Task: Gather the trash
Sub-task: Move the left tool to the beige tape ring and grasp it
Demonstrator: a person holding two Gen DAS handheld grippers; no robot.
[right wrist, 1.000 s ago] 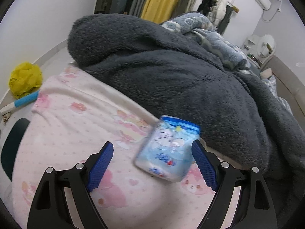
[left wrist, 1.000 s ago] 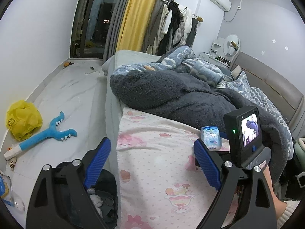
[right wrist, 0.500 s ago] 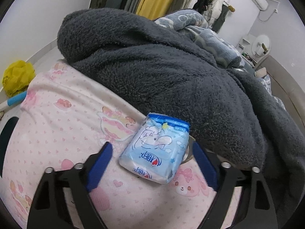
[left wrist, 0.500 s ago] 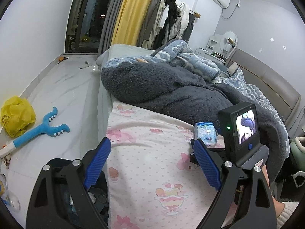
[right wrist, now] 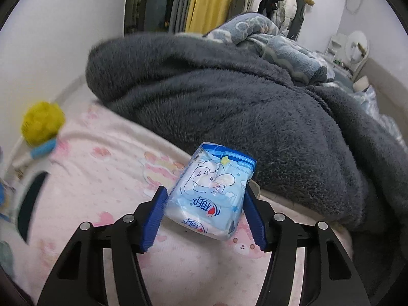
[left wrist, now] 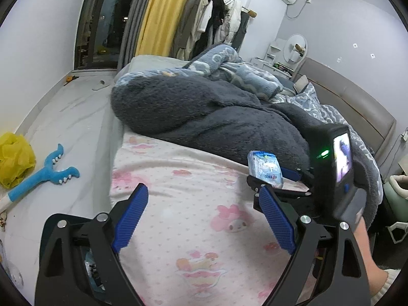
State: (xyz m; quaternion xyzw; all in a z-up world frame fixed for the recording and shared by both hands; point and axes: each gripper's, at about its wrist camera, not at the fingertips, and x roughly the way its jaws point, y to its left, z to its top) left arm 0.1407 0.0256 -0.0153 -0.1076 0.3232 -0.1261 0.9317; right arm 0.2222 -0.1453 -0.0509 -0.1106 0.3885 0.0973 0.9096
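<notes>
A light blue tissue packet (right wrist: pixel 211 193) with a cartoon print sits between the blue pads of my right gripper (right wrist: pixel 204 211), which is shut on it just above the pink patterned bed sheet (right wrist: pixel 102 178). In the left wrist view the same packet (left wrist: pixel 265 169) shows at the tip of the right gripper, right of centre. My left gripper (left wrist: pixel 204 216) is open and empty over the pink sheet (left wrist: pixel 191 204). A black trash bag (left wrist: pixel 86 262) with scraps inside hangs below the left gripper at the bed's edge.
A dark grey fleece blanket (left wrist: pixel 216 119) and a blue blanket (left wrist: pixel 229 68) are piled on the bed behind the packet. On the floor to the left lie a yellow plastic bag (left wrist: pixel 15 158) and a blue toy (left wrist: pixel 43 176). The headboard (left wrist: pixel 357 102) runs along the right.
My right gripper has closed its pads on the tissue packet, which lay loose between open jaws before. The left gripper has shifted right over the bed, still open.
</notes>
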